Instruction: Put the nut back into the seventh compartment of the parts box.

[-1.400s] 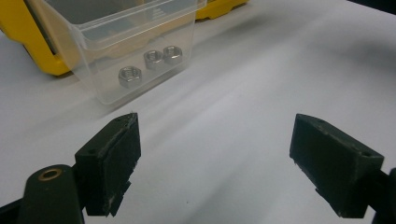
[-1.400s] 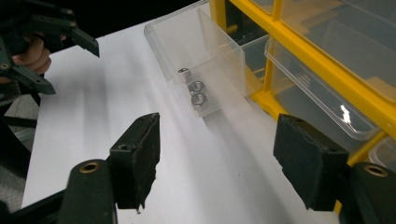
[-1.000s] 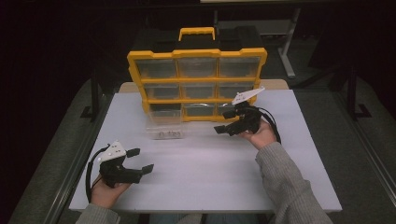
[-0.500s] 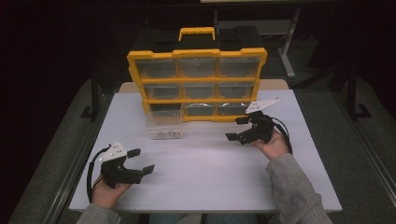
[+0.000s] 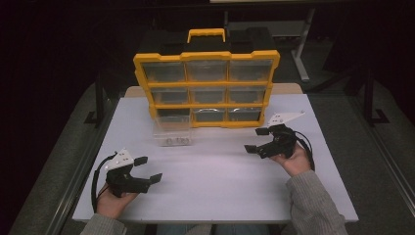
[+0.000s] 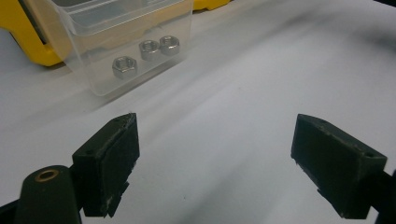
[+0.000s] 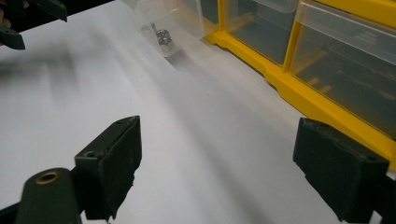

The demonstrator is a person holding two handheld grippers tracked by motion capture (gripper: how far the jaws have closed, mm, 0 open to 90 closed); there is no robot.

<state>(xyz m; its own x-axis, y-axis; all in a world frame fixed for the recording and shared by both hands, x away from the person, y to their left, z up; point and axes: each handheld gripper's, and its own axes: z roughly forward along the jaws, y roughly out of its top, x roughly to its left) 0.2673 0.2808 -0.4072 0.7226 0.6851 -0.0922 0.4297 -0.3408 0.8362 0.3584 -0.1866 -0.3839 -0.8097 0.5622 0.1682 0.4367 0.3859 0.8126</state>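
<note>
On the white table (image 5: 215, 186) stands a yellow organizer (image 5: 206, 88) with clear drawers, and one small clear drawer (image 5: 172, 130) sits pulled out on the tabletop just in front of its lower left slot. Three metal nuts (image 6: 145, 51) lie on the drawer's floor.

The right gripper (image 5: 258, 140) hangs low over the table, just in front of the organizer's lower right corner. Its jaws have just been opening and now stand spread wide, with only bare tabletop between them. In the right gripper view the yellow frame runs past the far side of the right-hand finger (image 7: 337, 169), near it but not touching, while the loose drawer lies well ahead and off to the left of the fingertips.

The left gripper (image 5: 148, 169) sits near the person's edge of the table, its fingers (image 6: 108, 158) likewise spread with nothing between them. The drawer with the nuts is straight ahead of them and a little left, apart from both pads.

I judge this to be a pause between grasps: the drawer is out, both hands are free. The next move likely calls for one gripper to travel to the drawer, square its open jaws around a thin plastic wall or a single nut, and close gently, since the light drawer could slide or tip.
</note>
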